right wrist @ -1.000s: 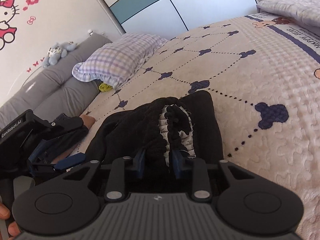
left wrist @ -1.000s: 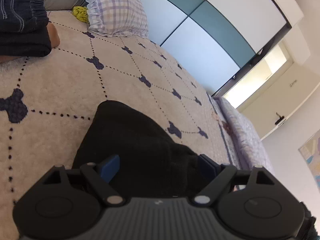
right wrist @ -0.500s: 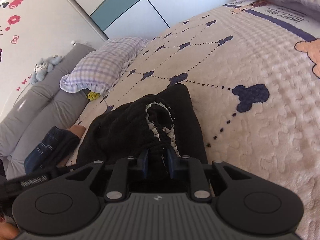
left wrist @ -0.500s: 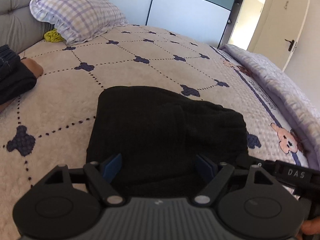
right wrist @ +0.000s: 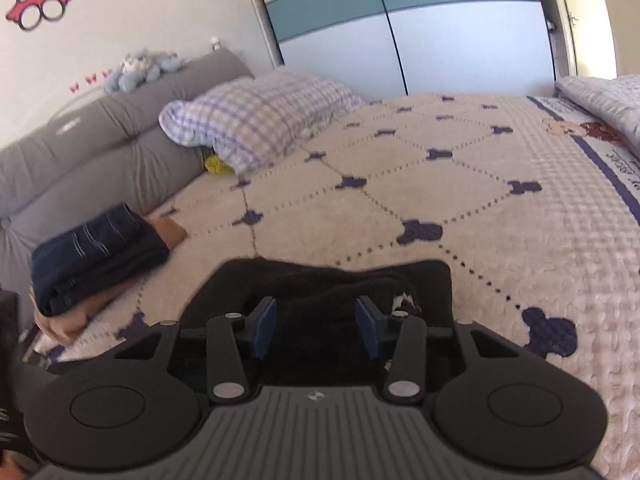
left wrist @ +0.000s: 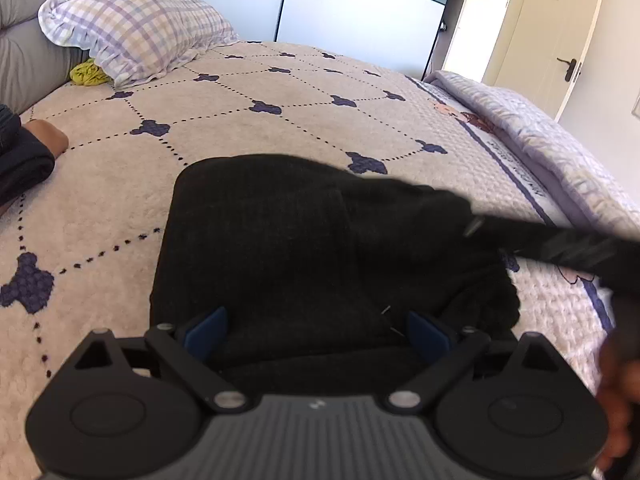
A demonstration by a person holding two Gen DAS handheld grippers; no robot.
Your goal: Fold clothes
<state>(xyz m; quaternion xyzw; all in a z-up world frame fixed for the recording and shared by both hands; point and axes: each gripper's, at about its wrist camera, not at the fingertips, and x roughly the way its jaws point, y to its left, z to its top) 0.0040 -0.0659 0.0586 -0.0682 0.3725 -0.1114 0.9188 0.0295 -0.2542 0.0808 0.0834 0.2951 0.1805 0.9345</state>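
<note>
A black garment (left wrist: 320, 248) lies folded on the beige patterned bedspread (left wrist: 280, 92). My left gripper (left wrist: 316, 332) hovers over its near edge, jaws wide and still opening, with the cloth lying under them and not pinched. In the right wrist view the same black garment (right wrist: 336, 280) lies below my right gripper (right wrist: 316, 326). Its jaws are opening; cloth shows between the blue pads (right wrist: 264, 326), but they do not press on it. A bit of white lining (right wrist: 404, 300) peeks out by the right finger. The right gripper (left wrist: 560, 244) crosses the left wrist view as a blur.
A folded stack of dark jeans (right wrist: 96, 256) sits at the left by the grey headboard cushions (right wrist: 80, 148). A checked pillow (right wrist: 260, 124) and a small yellow item (right wrist: 216, 164) lie at the head of the bed. A folded quilt (left wrist: 560, 148) runs along the right edge.
My right gripper has let go of the garment's bunched edge and pulled back, so the cloth now lies flatter. The left gripper has rolled level and spread its jaws wider.
</note>
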